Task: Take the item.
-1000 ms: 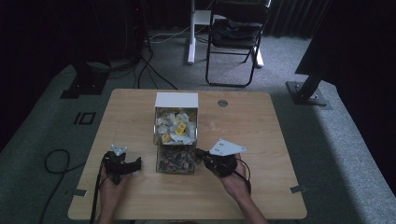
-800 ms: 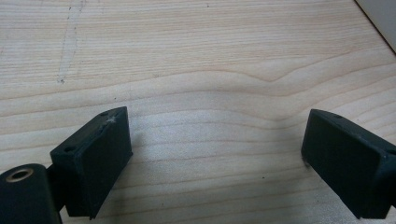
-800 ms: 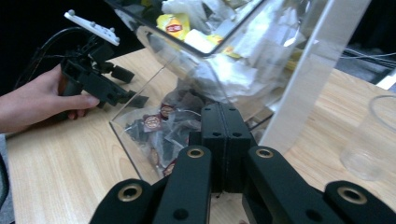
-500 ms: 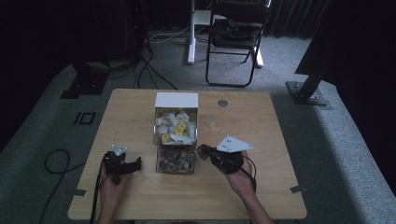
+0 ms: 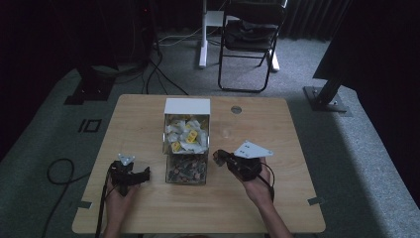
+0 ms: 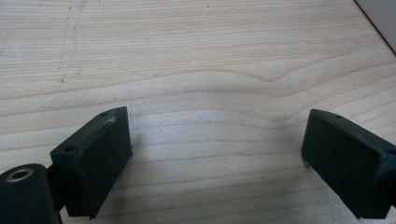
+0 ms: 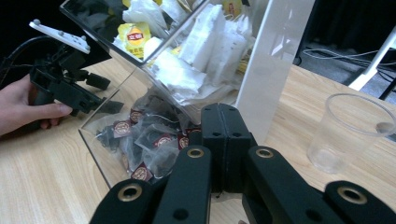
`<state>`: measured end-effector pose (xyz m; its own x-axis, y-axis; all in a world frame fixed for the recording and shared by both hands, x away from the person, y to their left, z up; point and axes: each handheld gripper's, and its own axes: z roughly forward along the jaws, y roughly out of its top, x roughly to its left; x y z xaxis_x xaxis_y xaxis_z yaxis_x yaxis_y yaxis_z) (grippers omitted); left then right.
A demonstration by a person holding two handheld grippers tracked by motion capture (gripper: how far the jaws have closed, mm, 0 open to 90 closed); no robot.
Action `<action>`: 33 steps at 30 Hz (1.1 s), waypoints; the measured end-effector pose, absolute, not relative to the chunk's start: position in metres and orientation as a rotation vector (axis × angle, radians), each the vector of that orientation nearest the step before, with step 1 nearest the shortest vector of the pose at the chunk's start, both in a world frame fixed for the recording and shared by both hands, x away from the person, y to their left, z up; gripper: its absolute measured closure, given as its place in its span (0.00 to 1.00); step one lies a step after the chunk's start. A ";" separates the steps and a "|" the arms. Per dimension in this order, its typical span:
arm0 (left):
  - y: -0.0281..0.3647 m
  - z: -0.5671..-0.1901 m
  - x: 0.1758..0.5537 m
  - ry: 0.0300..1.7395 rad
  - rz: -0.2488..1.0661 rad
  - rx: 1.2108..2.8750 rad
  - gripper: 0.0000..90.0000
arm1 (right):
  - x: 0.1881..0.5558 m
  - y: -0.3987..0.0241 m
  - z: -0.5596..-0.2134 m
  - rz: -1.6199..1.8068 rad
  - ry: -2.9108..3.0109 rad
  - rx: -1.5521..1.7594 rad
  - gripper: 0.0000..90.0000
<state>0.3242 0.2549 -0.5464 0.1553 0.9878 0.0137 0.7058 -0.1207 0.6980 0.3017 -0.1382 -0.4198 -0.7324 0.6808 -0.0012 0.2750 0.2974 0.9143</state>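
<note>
A clear box (image 5: 186, 144) of sachets stands mid-desk (image 5: 148, 218), white and yellow packets (image 5: 185, 134) in its upper bin, dark ones (image 7: 140, 140) below. The left tongs (image 5: 144, 173) rest released on the desk left of it; the right tongs (image 7: 226, 122) are clenched empty just beside its front, near a plastic cup (image 7: 348, 130).

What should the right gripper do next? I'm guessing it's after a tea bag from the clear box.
Probably open its fingers first. The right gripper is shut and empty, pointed at the clear wall of the tea box, whose near compartment holds dark sachets. Shut fingers cannot pick one, and the wall blocks a straight approach, so it should then likely rise toward the box's top.
</note>
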 end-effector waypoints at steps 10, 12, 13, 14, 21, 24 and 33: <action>0.255 -0.546 0.324 1.607 0.668 1.891 0.10 | 0.308 -0.141 -0.420 1.403 2.169 0.872 1.00; 0.255 -0.546 0.324 1.607 0.668 1.891 0.10 | 0.310 -0.142 -0.420 1.401 2.165 0.874 1.00; 0.255 -0.546 0.324 1.607 0.668 1.891 0.10 | 0.311 -0.142 -0.420 1.401 2.163 0.877 1.00; 0.255 -0.546 0.324 1.607 0.668 1.891 0.10 | 0.313 -0.143 -0.419 1.399 2.160 0.879 1.00; 0.255 -0.546 0.324 1.607 0.669 1.890 0.10 | 0.320 -0.143 -0.419 1.397 2.155 0.889 1.00; 0.255 -0.546 0.324 1.607 0.667 1.892 0.10 | 0.323 -0.143 -0.417 1.398 2.142 0.888 1.00; 0.255 -0.546 0.324 1.607 0.668 1.891 0.10 | 0.329 -0.142 -0.416 1.399 2.136 0.892 1.00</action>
<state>0.3242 0.2549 -0.5463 0.1555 0.9877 0.0135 0.7064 -0.1207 0.6974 0.3291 -0.1418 -0.4161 -0.6989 0.7152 -0.0088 0.2776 0.2826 0.9182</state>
